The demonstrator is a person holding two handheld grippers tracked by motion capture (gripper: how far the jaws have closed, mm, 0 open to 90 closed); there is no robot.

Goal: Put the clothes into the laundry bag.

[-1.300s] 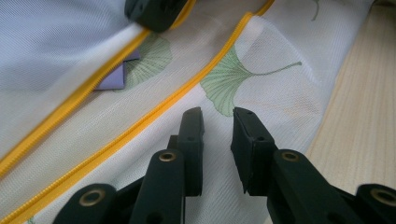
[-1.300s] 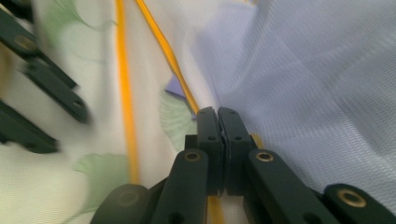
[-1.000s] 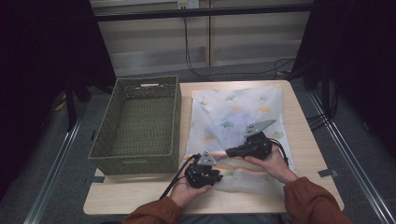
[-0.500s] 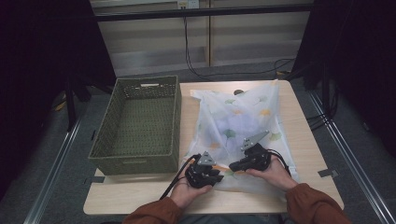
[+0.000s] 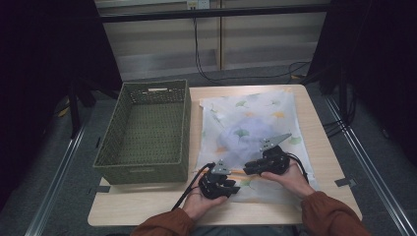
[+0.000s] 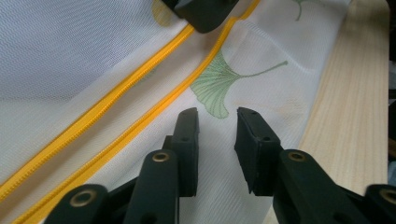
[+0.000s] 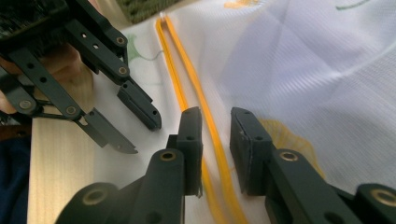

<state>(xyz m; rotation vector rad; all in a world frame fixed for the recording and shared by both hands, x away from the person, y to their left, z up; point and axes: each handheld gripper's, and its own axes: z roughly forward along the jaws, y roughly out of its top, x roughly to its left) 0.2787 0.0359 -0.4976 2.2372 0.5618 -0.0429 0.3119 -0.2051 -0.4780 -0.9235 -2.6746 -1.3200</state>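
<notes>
A white mesh bag (image 5: 246, 123) printed with green and yellow leaves lies on the wooden table (image 5: 147, 206), a bluish bundle showing through it. Its yellow zipper (image 6: 140, 60) (image 7: 187, 88) runs along the near end. My left gripper (image 5: 231, 187) (image 6: 216, 116) hovers over the bag's near corner; its jaws have just been opening and nothing is pressed between them. My right gripper (image 5: 248, 169) (image 7: 215, 116) straddles the zipper tape; its jaws have just been opening too and stand apart, off the tape. The left gripper (image 7: 135, 126) also shows in the right gripper view, facing it.
A green woven basket (image 5: 147, 128) stands empty at the table's left, close beside the bag. Cables (image 5: 206, 59) hang behind the table's far edge. Bare wood lies along the near edge and to the right of the bag.
The bag's cloth billowed up half a second ago and has settled flat again. The right hand has sunk a little toward the near edge. The left hand has stayed put.
</notes>
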